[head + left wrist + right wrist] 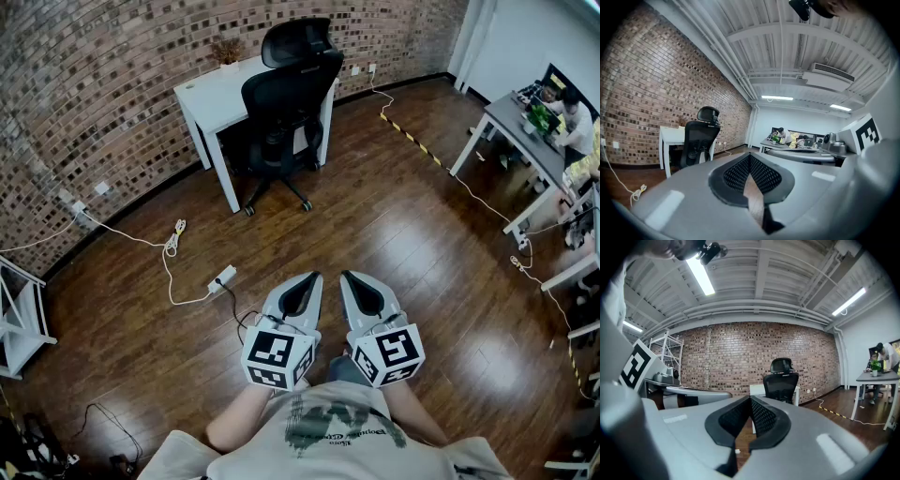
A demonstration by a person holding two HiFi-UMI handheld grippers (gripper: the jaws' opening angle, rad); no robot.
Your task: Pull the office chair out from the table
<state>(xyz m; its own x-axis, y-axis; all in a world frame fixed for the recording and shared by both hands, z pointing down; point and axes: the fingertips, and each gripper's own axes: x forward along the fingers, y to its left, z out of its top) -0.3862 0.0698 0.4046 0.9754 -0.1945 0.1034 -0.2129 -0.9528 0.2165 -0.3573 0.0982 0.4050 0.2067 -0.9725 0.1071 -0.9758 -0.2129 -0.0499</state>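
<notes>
1. The chair (284, 103) stands tucked under the white bench (211, 94) at 12 o'clock, beside the brick wall (94, 75).
2. The left gripper (309, 284) and right gripper (352, 281) hover side by side at 6 o'clock, well apart from the chair, fingers pressed together, holding nothing.

I held my left gripper (310, 281) and my right gripper (351, 279) side by side just ahead of my chest, both pointing forward and close to level, their tips near each other. Each pair of jaws was closed, with nothing between the pads. A marker cube (277, 356) capped the rear of each gripper, and my bare forearms (234, 424) angled in behind them.
</notes>
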